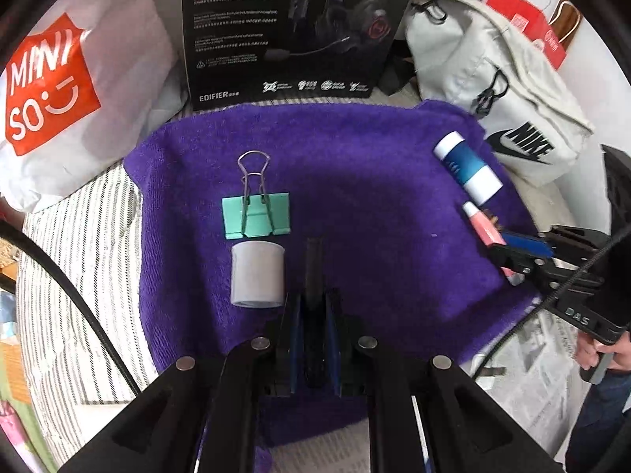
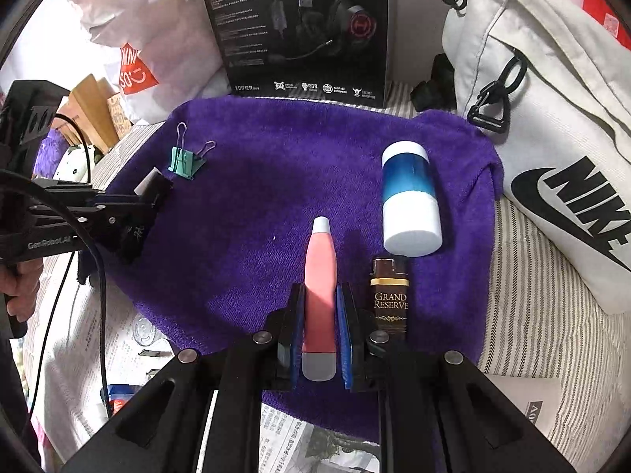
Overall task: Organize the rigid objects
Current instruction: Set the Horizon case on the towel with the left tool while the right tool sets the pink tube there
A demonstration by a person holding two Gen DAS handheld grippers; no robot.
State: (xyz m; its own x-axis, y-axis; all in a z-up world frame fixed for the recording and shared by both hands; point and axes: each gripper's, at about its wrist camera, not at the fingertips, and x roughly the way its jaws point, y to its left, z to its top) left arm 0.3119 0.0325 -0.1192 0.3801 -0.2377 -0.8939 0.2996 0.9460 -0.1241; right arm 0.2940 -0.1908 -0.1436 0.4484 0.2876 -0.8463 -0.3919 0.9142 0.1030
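Fingers [image 2: 344, 327] of the right gripper [image 2: 319, 331] are clamped on a pink tube [image 2: 319, 299] with grey ends, which is held lengthwise between them over the purple towel [image 2: 276, 197], near its front edge. Just right of the tube, a brown lighter [image 2: 390, 295] is seen lying on the towel, and beyond it a blue-and-white cylinder [image 2: 410, 201] lies on its side toward the towel's right edge. The left gripper [image 1: 313, 276] is closed on a thin dark object [image 1: 314, 272] whose kind cannot be told. Beside it, toward the towel's left edge, a white roll [image 1: 257, 274] is lying just in front of a green binder clip [image 1: 257, 215]. The towel is spread on a striped bed [image 2: 532, 315]. Behind its back edge a black headset box [image 1: 292, 27] is propped upright, flanked by a white shopping bag [image 1: 79, 79] and a white backpack [image 2: 552, 118].
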